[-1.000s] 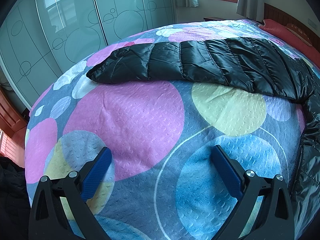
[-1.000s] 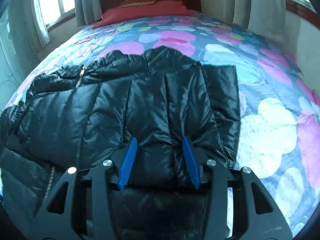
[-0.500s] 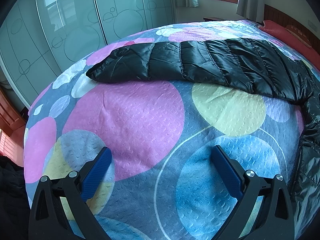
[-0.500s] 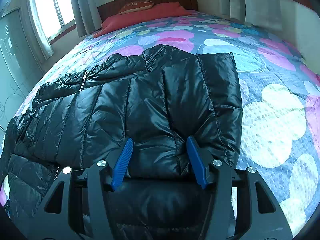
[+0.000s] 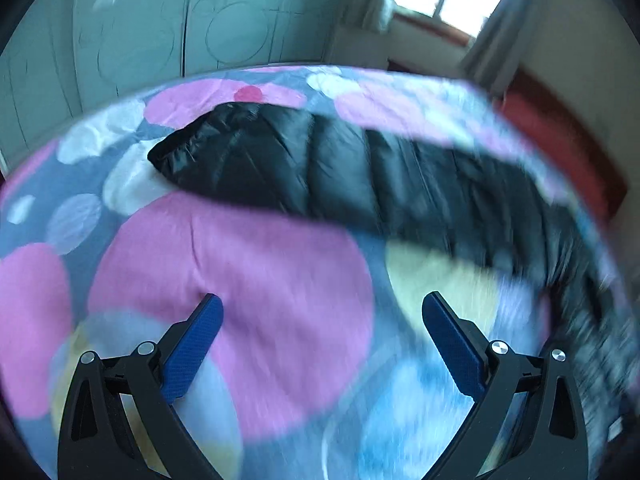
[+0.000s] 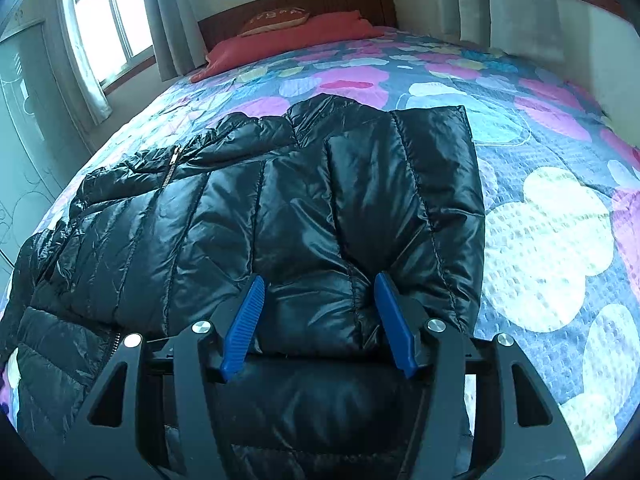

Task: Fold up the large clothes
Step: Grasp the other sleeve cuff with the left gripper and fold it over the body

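The right gripper is angled down over the black jacket spread on the bed, fabric between its parted fingers, seemingly unpinched; the left gripper is held wide open, empty, above the bedspread.

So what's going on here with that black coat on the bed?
A person with a hand-held tool in each hand is folding a black puffer jacket laid on a bed with a circle-patterned bedspread. The right tool has a puffy fold of the jacket between its half-open fingers. The left tool is wide open and empty above the bedspread, facing the jacket's outstretched sleeve.
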